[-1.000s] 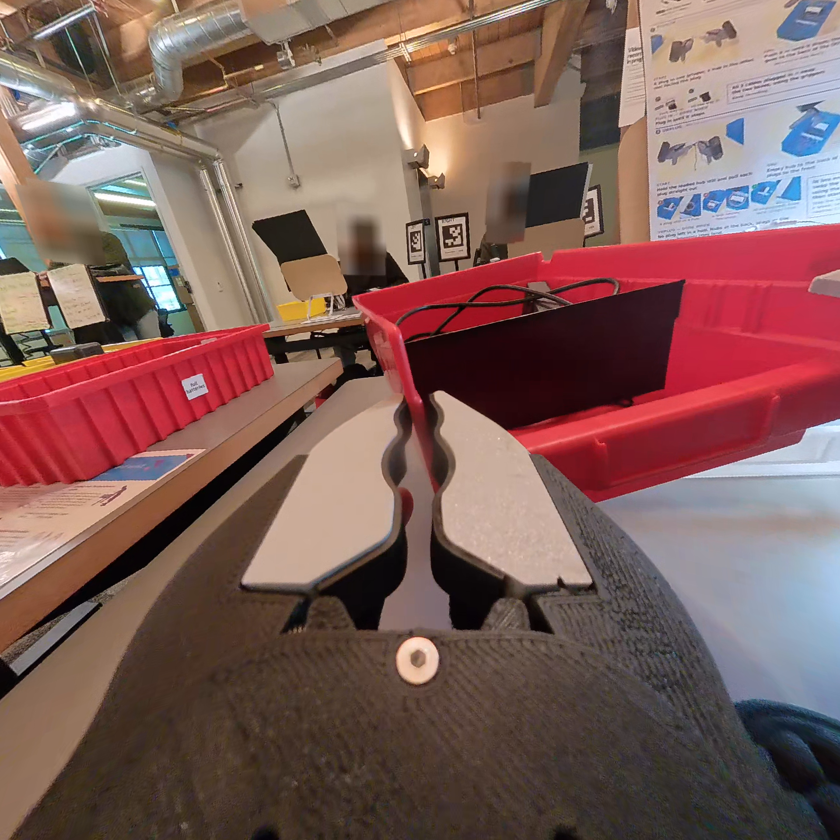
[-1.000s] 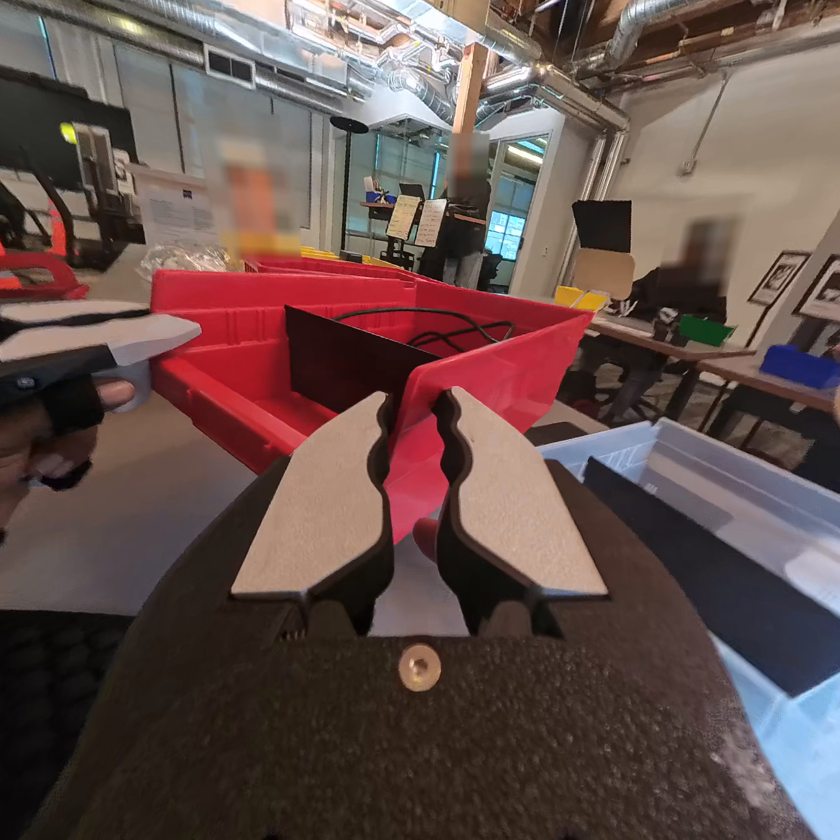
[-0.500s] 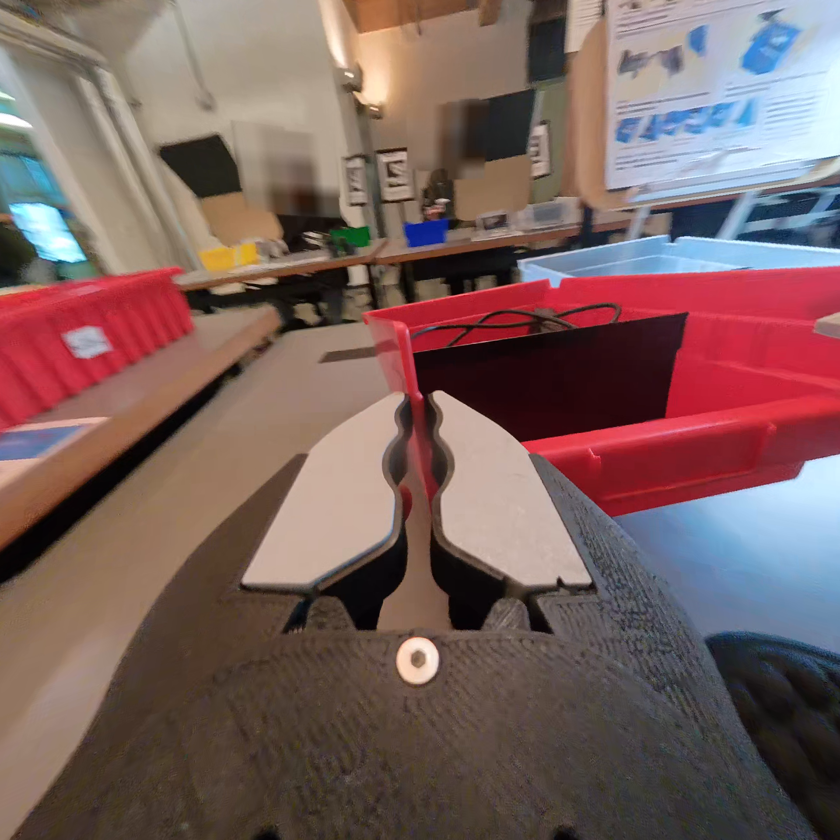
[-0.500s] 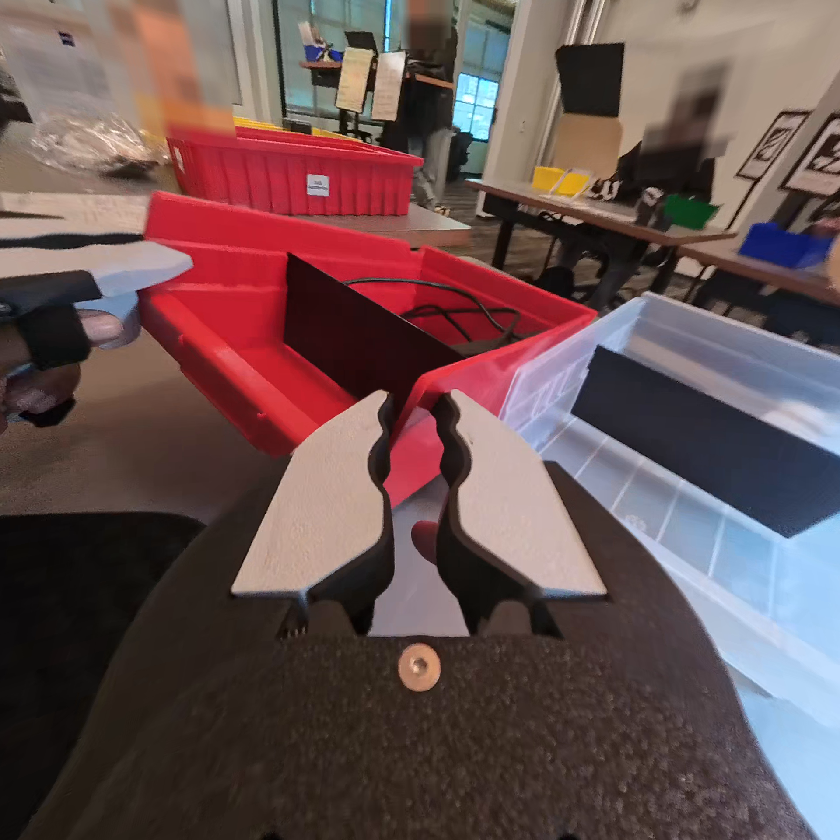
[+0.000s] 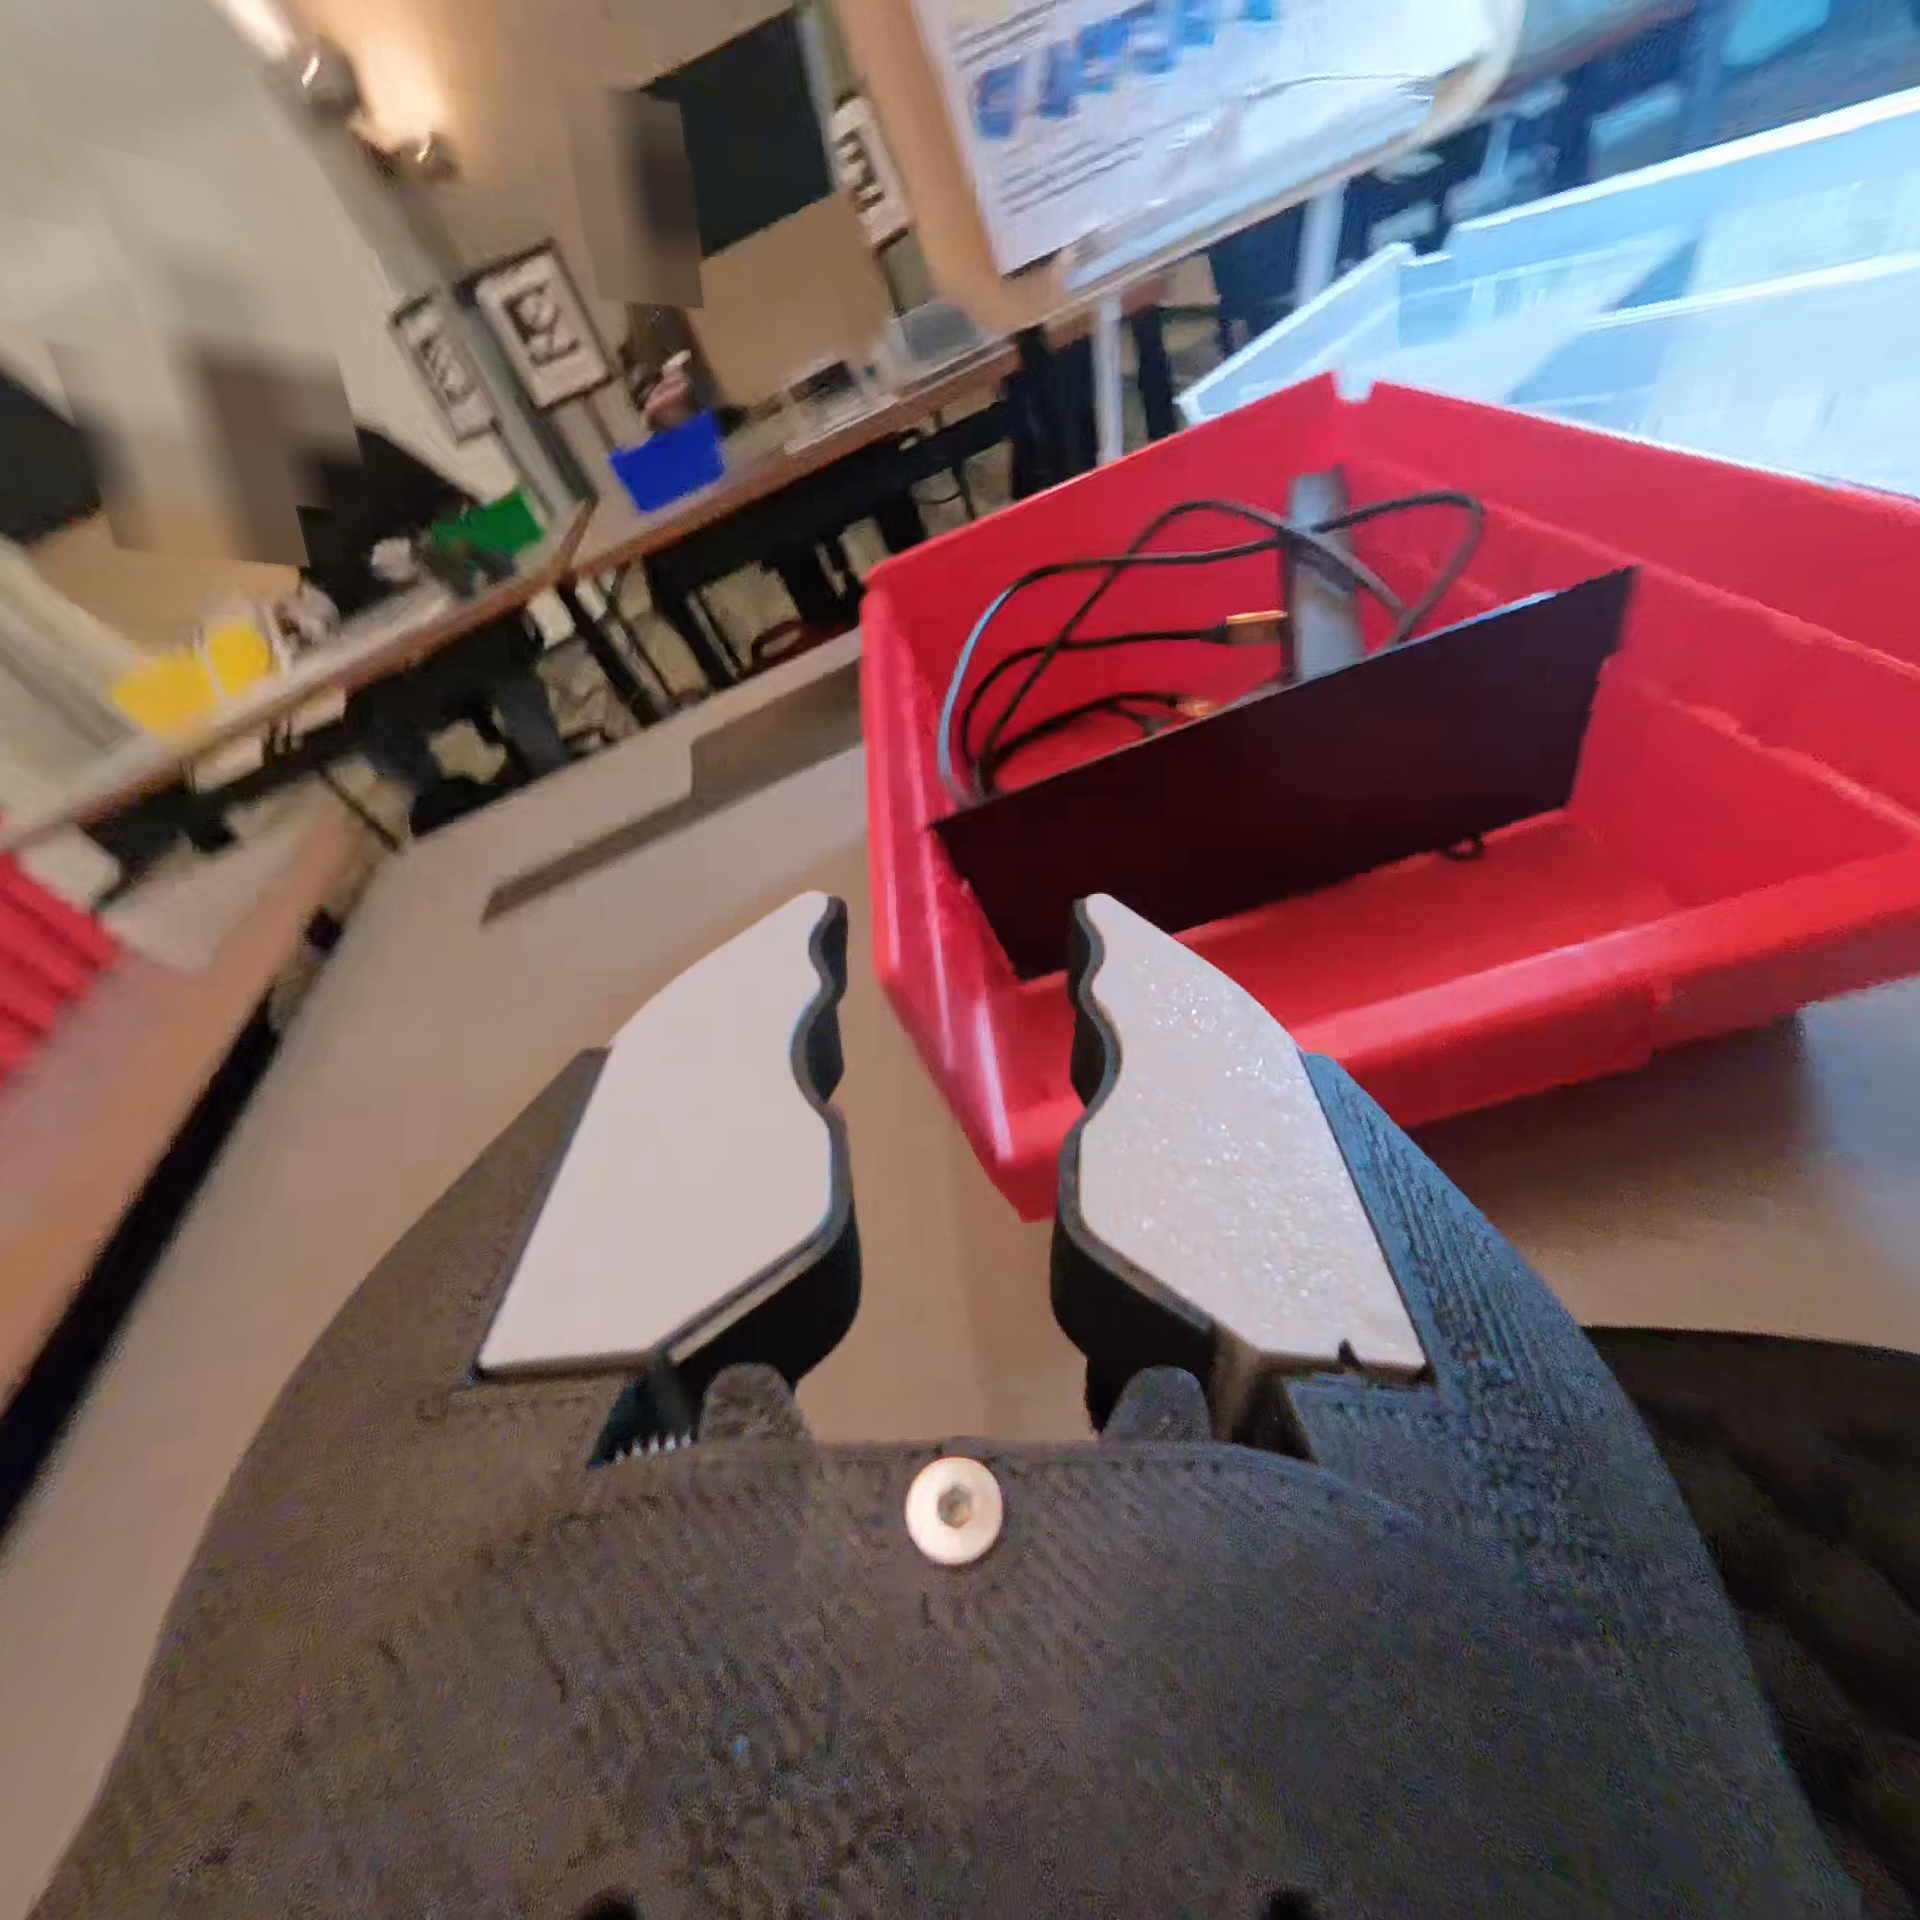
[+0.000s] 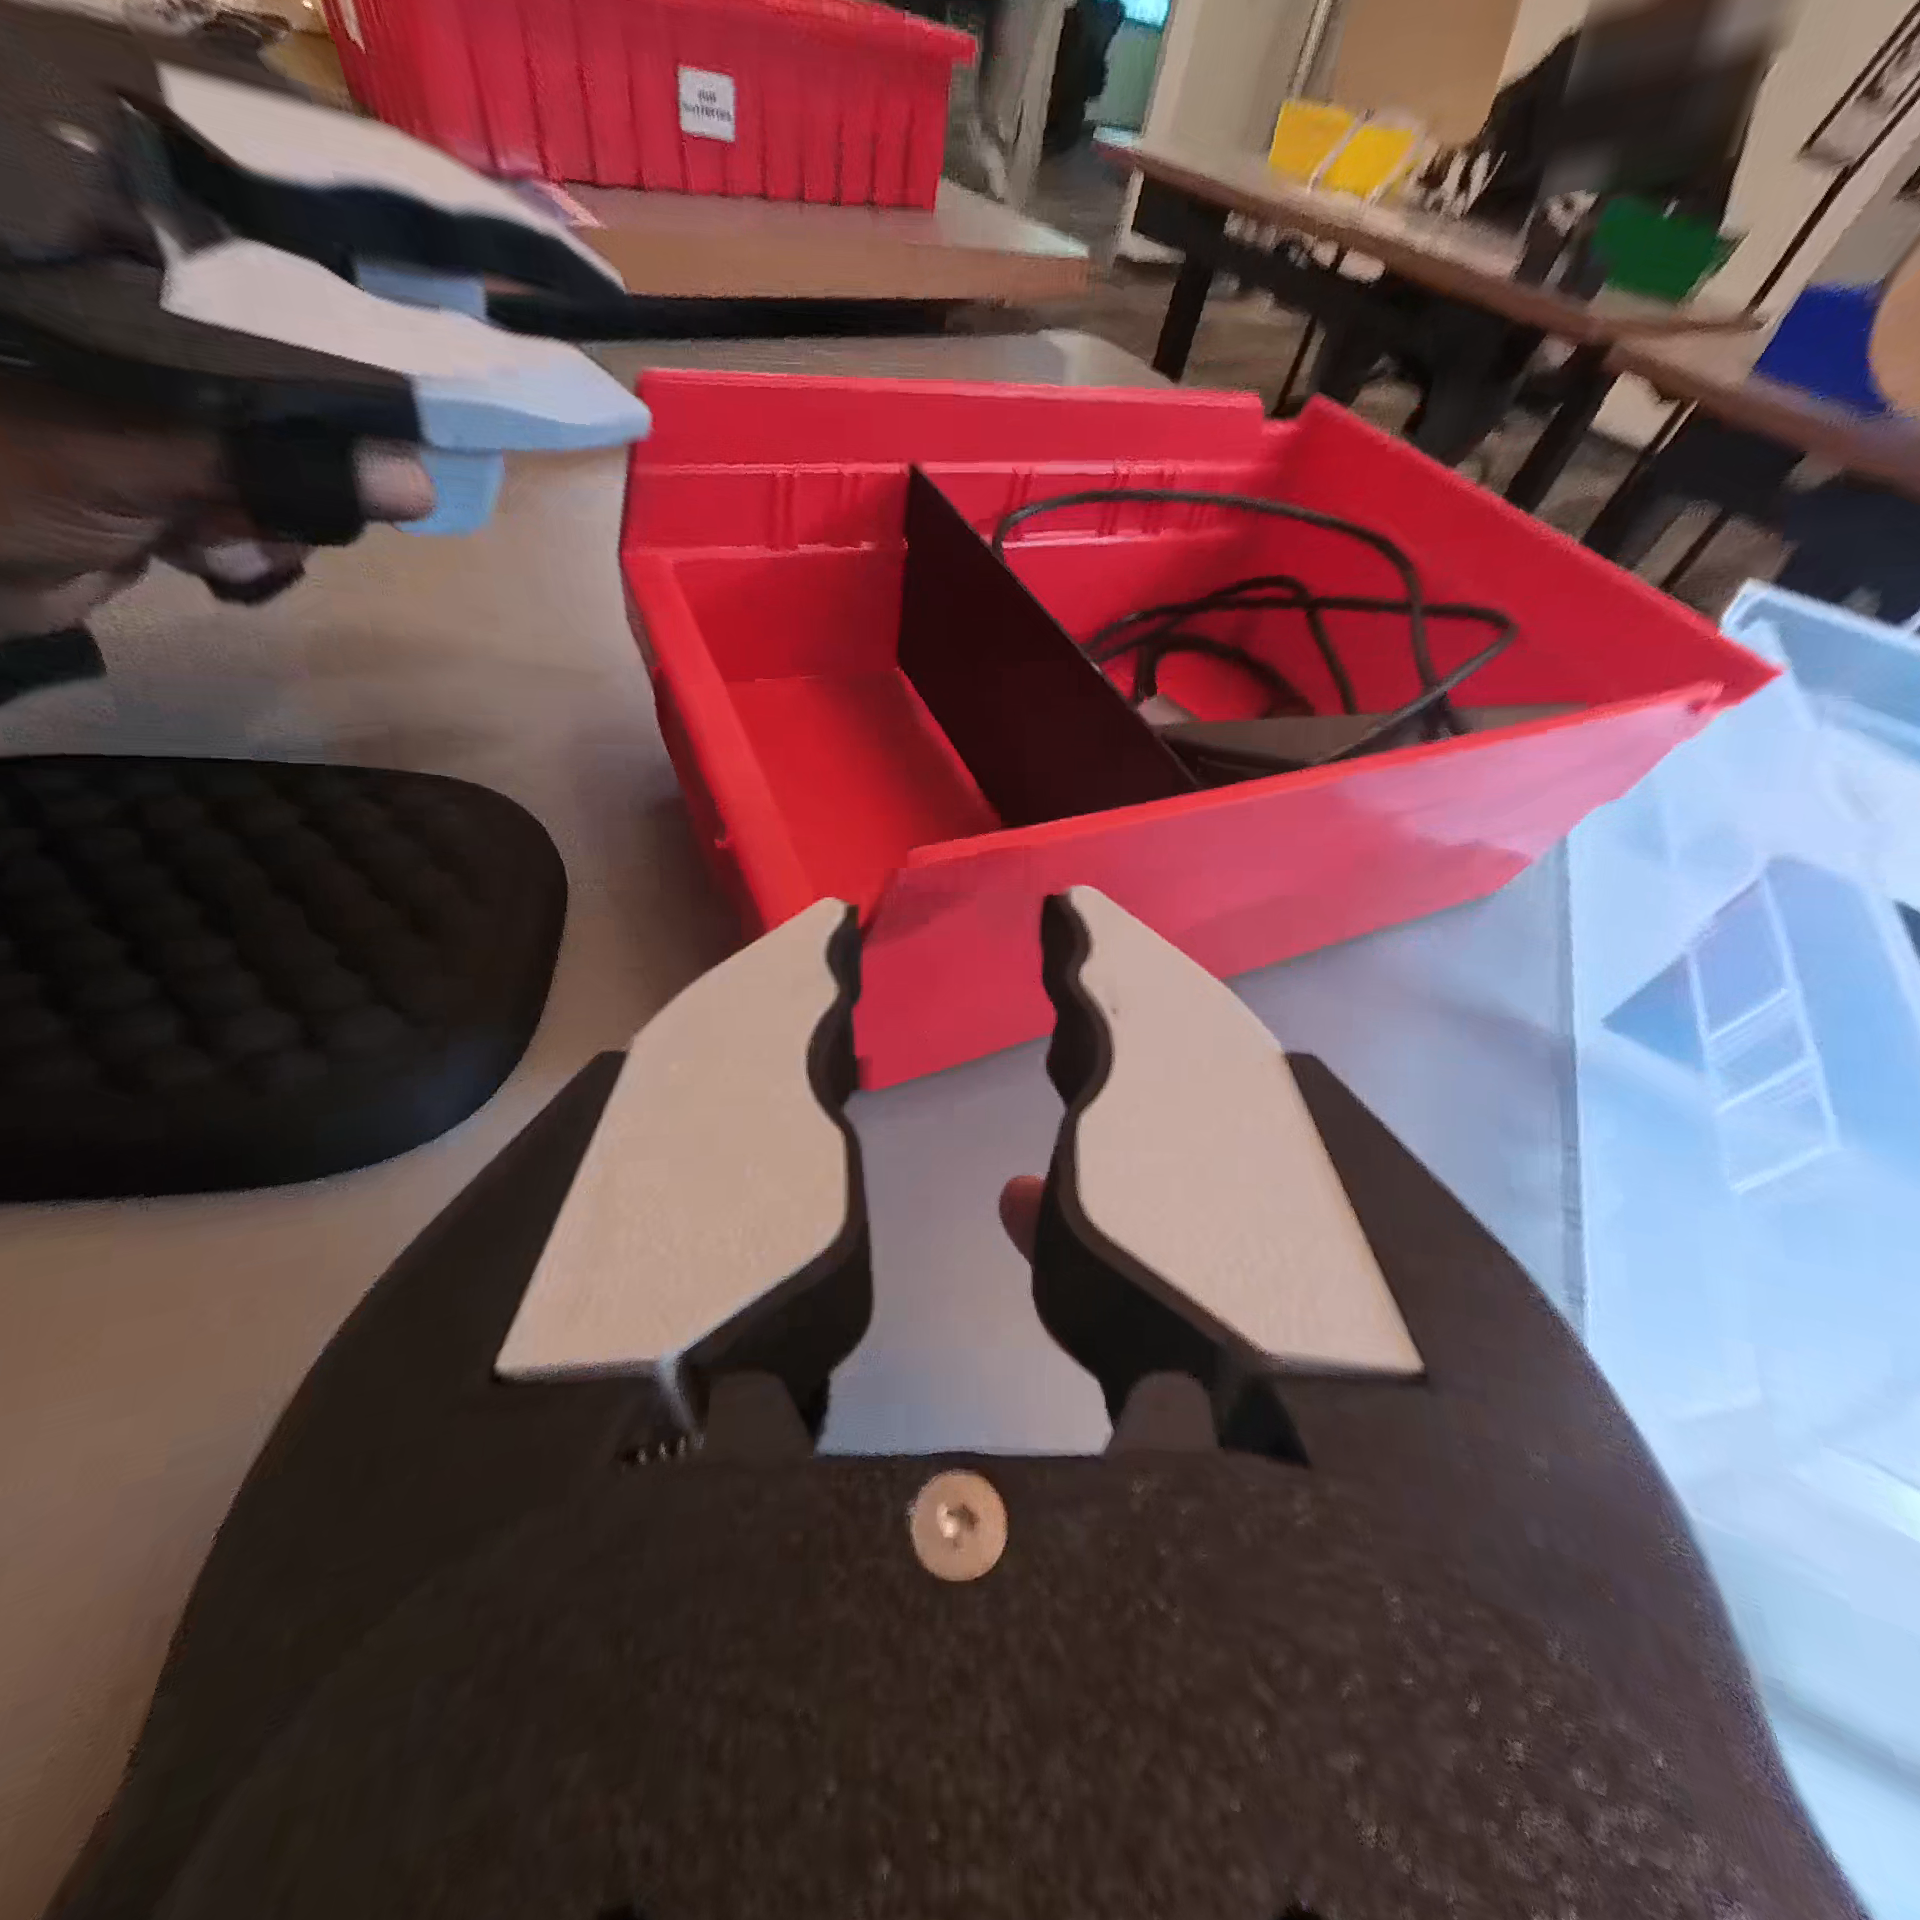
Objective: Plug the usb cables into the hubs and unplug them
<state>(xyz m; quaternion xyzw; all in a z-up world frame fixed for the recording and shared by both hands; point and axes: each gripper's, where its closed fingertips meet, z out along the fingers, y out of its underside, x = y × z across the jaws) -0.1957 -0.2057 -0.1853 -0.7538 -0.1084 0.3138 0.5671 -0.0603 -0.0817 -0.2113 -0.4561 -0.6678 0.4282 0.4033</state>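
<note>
Both tongs [image 5: 951, 914] [image 6: 951, 914] gaping, empty; only right view shows black mat [image 6: 239, 966].

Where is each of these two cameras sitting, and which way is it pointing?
Left wrist view: on the left gripper, looking along its open fingers at the red bin from its short end.
Right wrist view: on the right gripper, facing the bin's long side; the left gripper and hand show.
Both see bin, divider, cables.

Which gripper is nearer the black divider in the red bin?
Left, by a little. The left gripper sits open at the end of the black divider; the right gripper is open outside the red bin's wall.
</note>
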